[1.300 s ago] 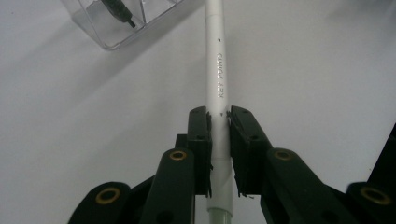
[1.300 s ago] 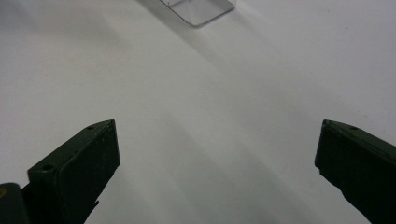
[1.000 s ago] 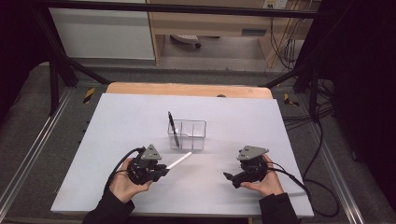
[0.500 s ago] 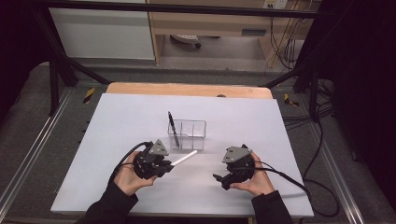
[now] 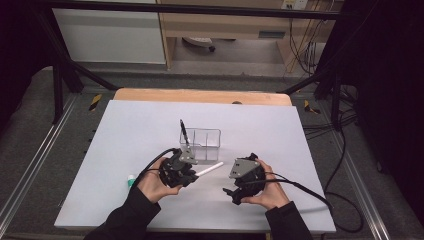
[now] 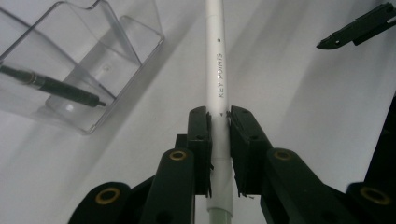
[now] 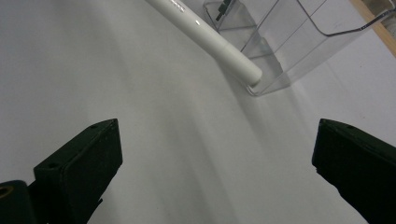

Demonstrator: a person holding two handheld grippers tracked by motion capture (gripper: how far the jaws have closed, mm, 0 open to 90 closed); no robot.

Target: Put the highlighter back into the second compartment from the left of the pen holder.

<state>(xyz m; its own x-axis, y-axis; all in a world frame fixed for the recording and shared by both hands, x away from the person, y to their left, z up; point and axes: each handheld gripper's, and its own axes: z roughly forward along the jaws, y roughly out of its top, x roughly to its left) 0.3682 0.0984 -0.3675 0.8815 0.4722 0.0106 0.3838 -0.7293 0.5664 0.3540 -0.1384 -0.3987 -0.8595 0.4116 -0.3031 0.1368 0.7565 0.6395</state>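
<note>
Two tongs are working over the white desk (image 5: 125, 125). The left tongs (image 6: 218, 135) are clamping a white cylindrical plastic marker (image 6: 217, 70), holding it just beside the clear plastic two-compartment holder (image 5: 202, 142) containing a black pen (image 5: 184, 131). The right tongs (image 7: 215, 158) are standing wide open, gripping nothing.

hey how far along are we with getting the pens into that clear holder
One dark pen already stands in the clear holder. In hand: the left gripper is shut on the white pen, held just short of the holder. The right gripper is open and holds nothing. Left to do: drop the white pen into the holder; a small green and white item also lies by the left hand.
</note>
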